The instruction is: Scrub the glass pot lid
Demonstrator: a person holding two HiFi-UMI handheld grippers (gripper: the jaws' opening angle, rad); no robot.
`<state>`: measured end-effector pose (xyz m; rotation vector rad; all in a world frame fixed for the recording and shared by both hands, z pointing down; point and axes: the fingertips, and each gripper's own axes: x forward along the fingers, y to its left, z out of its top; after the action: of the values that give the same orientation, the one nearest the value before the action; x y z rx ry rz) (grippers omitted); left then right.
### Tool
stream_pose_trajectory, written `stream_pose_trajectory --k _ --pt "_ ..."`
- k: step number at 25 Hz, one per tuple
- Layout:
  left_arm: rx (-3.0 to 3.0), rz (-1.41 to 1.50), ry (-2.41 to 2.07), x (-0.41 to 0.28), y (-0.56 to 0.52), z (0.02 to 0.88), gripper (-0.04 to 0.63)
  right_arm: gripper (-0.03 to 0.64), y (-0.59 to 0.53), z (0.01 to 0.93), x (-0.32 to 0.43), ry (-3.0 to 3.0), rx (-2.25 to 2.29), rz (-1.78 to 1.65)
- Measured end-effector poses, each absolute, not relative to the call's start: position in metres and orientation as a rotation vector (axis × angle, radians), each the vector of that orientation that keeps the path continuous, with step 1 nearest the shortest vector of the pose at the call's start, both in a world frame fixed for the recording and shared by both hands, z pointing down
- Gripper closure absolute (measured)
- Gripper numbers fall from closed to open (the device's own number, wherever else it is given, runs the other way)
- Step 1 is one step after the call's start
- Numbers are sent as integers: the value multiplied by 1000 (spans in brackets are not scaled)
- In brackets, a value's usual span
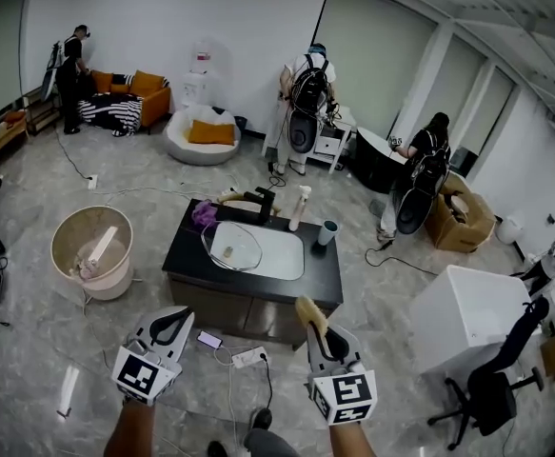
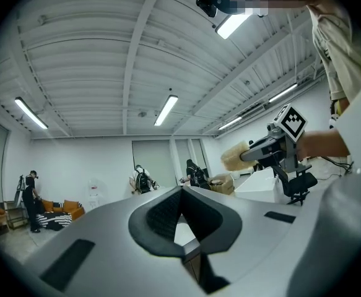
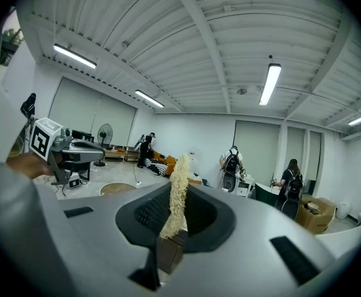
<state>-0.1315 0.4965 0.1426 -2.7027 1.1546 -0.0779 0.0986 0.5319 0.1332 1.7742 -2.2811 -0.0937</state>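
Note:
The glass pot lid [image 1: 234, 246] lies flat on the left part of a white sink basin [image 1: 285, 259] set in a black counter [image 1: 184, 255]. Both grippers are held well in front of the counter, pointing up and forward. My left gripper [image 1: 169, 328] [image 2: 180, 220] is shut with nothing between its jaws. My right gripper [image 1: 317, 329] [image 3: 174, 218] is shut on a tan fibrous scrubber [image 1: 308, 312] [image 3: 178, 187] that sticks up out of the jaws. The left gripper view also catches the right gripper [image 2: 268, 148] and its scrubber [image 2: 233, 157].
On the counter stand a spray bottle [image 1: 301, 208], a cup [image 1: 327, 232] and a purple cloth [image 1: 204, 215]. A round beige tub [image 1: 91, 250] sits left of it, a white box [image 1: 472, 317] and office chair [image 1: 496, 369] right. A power strip [image 1: 249, 357] and cables lie on the floor. Several people stand at the back.

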Motion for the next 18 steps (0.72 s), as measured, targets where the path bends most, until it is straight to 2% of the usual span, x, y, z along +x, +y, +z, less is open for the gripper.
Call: stream_pose_trajectory --k 6,18 --pt "-2700 -153 1244 -129 465 152 583 566 479 148 106 -2354 1727 -54" --pt "-2643 -275 1393 -82 385 150 583 566 364 162 150 -2498 1611 2"
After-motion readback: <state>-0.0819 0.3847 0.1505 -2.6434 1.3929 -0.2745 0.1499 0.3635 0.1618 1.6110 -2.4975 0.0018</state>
